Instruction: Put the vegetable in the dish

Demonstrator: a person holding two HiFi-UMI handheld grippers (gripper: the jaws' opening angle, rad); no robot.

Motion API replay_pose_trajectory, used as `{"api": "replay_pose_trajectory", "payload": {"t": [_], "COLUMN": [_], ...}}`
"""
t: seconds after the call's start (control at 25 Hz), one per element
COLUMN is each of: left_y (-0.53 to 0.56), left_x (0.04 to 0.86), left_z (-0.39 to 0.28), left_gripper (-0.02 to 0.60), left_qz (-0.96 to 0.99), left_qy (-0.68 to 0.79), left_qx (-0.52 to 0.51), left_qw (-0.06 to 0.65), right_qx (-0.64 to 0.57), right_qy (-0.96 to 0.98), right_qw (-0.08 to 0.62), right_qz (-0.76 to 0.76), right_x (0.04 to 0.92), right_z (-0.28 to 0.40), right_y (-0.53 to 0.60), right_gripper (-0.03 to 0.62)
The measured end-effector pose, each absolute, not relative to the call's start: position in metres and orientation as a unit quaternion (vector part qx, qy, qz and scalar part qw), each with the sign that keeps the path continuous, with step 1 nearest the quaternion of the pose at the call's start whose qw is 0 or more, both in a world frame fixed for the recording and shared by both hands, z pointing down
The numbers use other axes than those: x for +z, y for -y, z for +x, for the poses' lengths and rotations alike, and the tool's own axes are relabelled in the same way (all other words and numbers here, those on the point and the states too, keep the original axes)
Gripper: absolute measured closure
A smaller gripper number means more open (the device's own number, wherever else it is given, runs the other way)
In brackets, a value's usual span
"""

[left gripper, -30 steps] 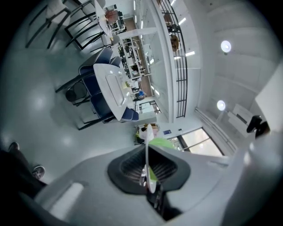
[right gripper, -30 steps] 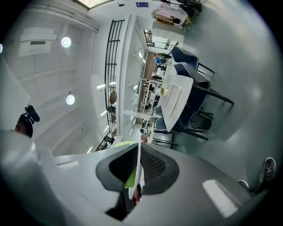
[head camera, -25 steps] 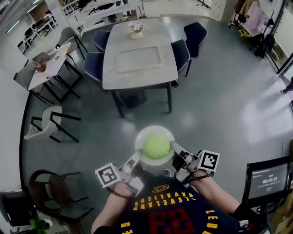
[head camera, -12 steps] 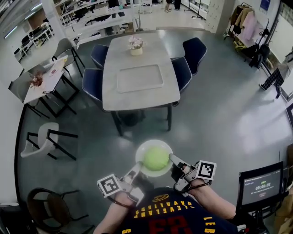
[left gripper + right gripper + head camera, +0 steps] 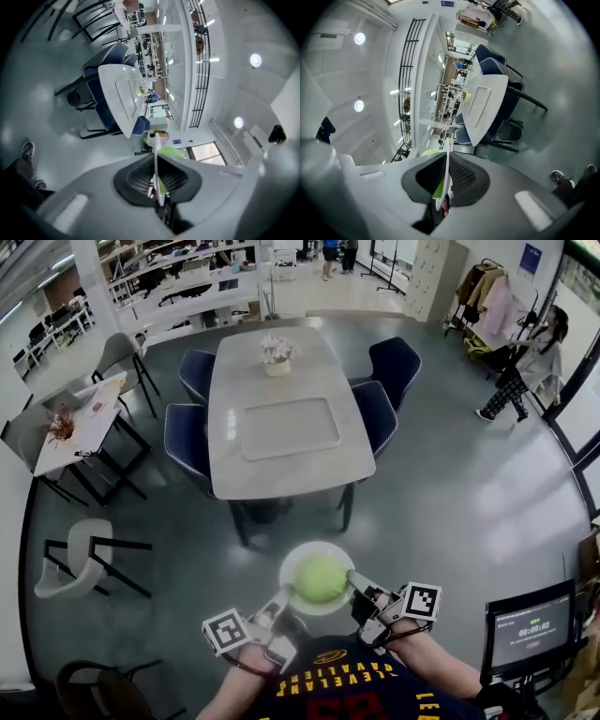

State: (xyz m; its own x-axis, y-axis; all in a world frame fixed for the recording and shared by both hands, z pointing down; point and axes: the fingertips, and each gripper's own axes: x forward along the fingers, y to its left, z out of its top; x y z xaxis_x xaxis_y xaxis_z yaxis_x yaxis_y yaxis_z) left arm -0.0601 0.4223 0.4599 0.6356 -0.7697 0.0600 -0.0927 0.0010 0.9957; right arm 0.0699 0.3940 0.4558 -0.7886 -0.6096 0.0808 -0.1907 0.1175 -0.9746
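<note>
Over floor [image 5: 450, 484], left tool [image 5: 281, 602] and right tool [image 5: 357, 580] tight on dish [image 5: 292, 564] with vegetable [image 5: 321, 578].

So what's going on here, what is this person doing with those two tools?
A person is holding a white dish from both sides. The left tool is clamped on its left rim and the right tool on its right rim. A round green vegetable already sits in the dish. The dish is held up over the floor, with a grey dining table ahead.
</note>
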Motion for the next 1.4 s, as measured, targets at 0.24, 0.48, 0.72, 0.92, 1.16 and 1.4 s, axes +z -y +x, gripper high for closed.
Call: {"api": "replay_pose_trajectory", "payload": {"t": [0.24, 0.48, 0.72, 0.92, 1.16, 1.4], "left_y": [-0.401, -0.376, -0.344, -0.291, -0.218, -0.208], "left_x": [0.463, 0.478, 0.477, 0.471, 0.47, 0.462], "left_z": [-0.09, -0.104, -0.105, -0.09, -0.049, -0.06], "left_gripper": [0.566, 0.568, 0.568, 0.568, 0.567, 0.568], "left_qz": [0.652, 0.646, 0.645, 0.646, 0.651, 0.649], "left_qy": [0.326, 0.326, 0.344, 0.358, 0.362, 0.369], "left_qx": [-0.27, -0.264, -0.261, -0.262, -0.261, -0.263], "left_qw": [0.629, 0.638, 0.631, 0.621, 0.614, 0.611], "right_qx": [-0.598, -0.6, -0.605, -0.604, -0.602, -0.601], "right_qy": [-0.73, -0.726, -0.728, -0.734, -0.737, -0.74], "right_qw": [0.17, 0.167, 0.167, 0.171, 0.174, 0.17], "right_qz": [-0.286, -0.291, -0.277, -0.259, -0.254, -0.249], "right_x": [0.454, 0.468, 0.473, 0.469, 0.468, 0.462], "right_z": [0.042, 0.029, 0.029, 0.042, 0.082, 0.071], "right_y": [-0.373, -0.348, -0.312, -0.255, -0.182, -0.171], "right_gripper": [0.574, 0.574, 0.574, 0.574, 0.574, 0.574]}}
